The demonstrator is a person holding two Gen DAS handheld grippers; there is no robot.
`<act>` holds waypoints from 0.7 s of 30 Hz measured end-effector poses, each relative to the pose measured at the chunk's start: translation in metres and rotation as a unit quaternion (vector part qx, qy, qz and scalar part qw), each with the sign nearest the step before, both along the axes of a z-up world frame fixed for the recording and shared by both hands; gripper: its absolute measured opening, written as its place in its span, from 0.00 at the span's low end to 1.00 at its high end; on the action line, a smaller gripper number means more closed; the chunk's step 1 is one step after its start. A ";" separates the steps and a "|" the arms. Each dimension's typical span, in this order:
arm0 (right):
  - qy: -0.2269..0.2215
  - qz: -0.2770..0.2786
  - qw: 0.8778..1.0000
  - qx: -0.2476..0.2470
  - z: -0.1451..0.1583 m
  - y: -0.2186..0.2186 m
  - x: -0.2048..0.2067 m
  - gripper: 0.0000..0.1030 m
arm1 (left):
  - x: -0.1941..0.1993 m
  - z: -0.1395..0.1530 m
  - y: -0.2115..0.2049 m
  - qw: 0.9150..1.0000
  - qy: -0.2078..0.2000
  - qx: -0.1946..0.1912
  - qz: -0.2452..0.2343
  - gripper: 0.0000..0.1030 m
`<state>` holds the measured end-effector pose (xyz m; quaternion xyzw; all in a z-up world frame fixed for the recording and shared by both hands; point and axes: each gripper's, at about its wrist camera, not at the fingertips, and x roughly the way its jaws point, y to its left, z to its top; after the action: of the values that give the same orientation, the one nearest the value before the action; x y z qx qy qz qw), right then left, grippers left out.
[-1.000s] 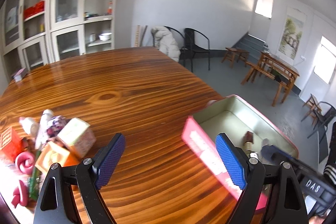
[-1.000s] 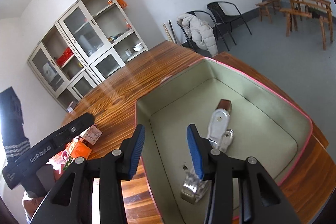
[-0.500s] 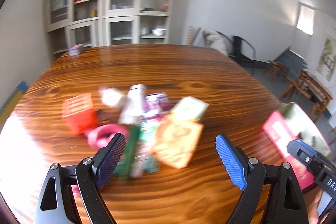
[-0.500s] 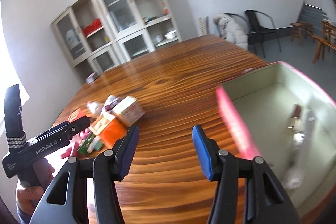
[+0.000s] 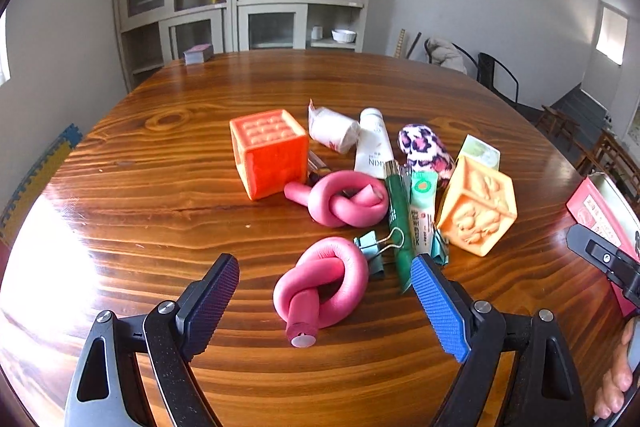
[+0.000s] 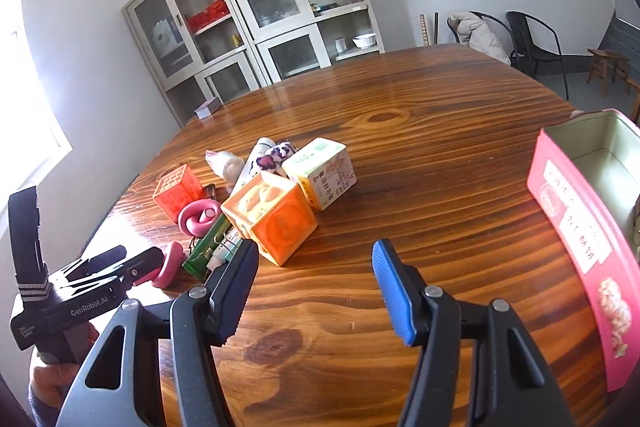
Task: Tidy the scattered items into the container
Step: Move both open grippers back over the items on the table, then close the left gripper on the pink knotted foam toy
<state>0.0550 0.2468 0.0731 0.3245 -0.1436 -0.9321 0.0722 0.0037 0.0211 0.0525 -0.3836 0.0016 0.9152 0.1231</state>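
A pile of small items lies mid-table. The nearest pink knotted tube (image 5: 320, 287) lies between the wide-apart jaws of my open left gripper (image 5: 323, 263), untouched by the pads. Behind it are a second pink knot (image 5: 344, 203), a red-orange cube (image 5: 272, 155), a white tube (image 5: 374, 147), a green stick (image 5: 398, 219), a binder clip (image 5: 372, 247) and an orange relief cube (image 5: 478, 211). My right gripper (image 6: 314, 247) hangs just short of that orange cube (image 6: 276, 223), its jaws opening with nothing between them. The pink tin (image 6: 568, 211) stands at the right.
A cream printed box (image 6: 320, 167) and a spotted pouch (image 5: 426, 151) sit at the back of the pile. A small box (image 5: 198, 53) rests at the table's far edge. Bare wood lies between pile and tin. A cabinet (image 6: 260, 7) and chairs (image 6: 532, 43) stand beyond the table.
Both grippers swung left, away from the tin and toward the pile. The left one now brackets the near pink knot. The right jaws have spread wider, and the clip stays in the tin.
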 end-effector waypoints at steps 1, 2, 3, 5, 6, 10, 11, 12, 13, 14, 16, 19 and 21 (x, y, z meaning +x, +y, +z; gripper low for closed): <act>-0.001 -0.001 1.000 -0.002 -0.002 0.000 -0.001 0.62 | -0.002 -0.003 0.000 1.000 -0.004 0.002 -0.005 0.87; -0.003 -0.002 1.000 -0.004 -0.004 -0.001 -0.003 0.62 | -0.003 -0.005 0.001 1.000 -0.008 0.002 -0.009 0.87; -0.005 -0.003 1.000 -0.007 -0.005 0.000 -0.004 0.62 | -0.004 -0.006 0.002 1.000 -0.011 0.002 -0.012 0.87; -0.010 -0.005 1.000 -0.009 -0.008 0.001 -0.006 0.62 | -0.006 -0.008 0.002 1.000 -0.014 0.000 -0.015 0.87; -0.011 -0.005 1.000 -0.009 -0.009 0.001 -0.006 0.62 | -0.007 -0.009 0.002 1.000 -0.015 -0.001 -0.014 0.87; -0.008 -0.004 1.000 -0.009 -0.011 0.002 -0.006 0.62 | -0.008 -0.010 0.003 1.000 -0.017 -0.005 -0.011 0.87; -0.009 -0.004 1.000 -0.010 -0.012 0.002 -0.007 0.63 | -0.009 -0.011 0.003 1.000 -0.017 -0.007 -0.012 0.87; -0.010 -0.003 1.000 -0.011 -0.013 0.002 -0.007 0.63 | -0.009 -0.012 0.004 1.000 -0.018 -0.008 -0.012 0.87; -0.012 -0.002 1.000 -0.012 -0.014 0.002 -0.008 0.63 | -0.009 -0.013 0.005 1.000 -0.019 -0.009 -0.012 0.87; -0.013 -0.002 1.000 -0.013 -0.014 0.002 -0.007 0.63 | -0.009 -0.013 0.005 1.000 -0.021 -0.009 -0.013 0.87; -0.013 0.000 1.000 -0.013 -0.014 0.002 -0.007 0.63 | -0.010 -0.015 0.006 1.000 -0.024 -0.009 -0.017 0.87; -0.013 0.002 1.000 -0.011 -0.015 0.000 -0.006 0.63 | -0.011 -0.019 0.007 0.999 -0.034 -0.005 -0.024 0.77; -0.013 0.003 1.000 -0.011 -0.015 -0.001 -0.005 0.63 | -0.015 -0.021 0.005 0.999 -0.046 0.006 -0.026 0.64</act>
<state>0.0495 0.2462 0.0577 0.3367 -0.1541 -0.9258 0.0768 -0.0111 0.0262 0.0316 -0.4248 0.0001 0.8929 0.1492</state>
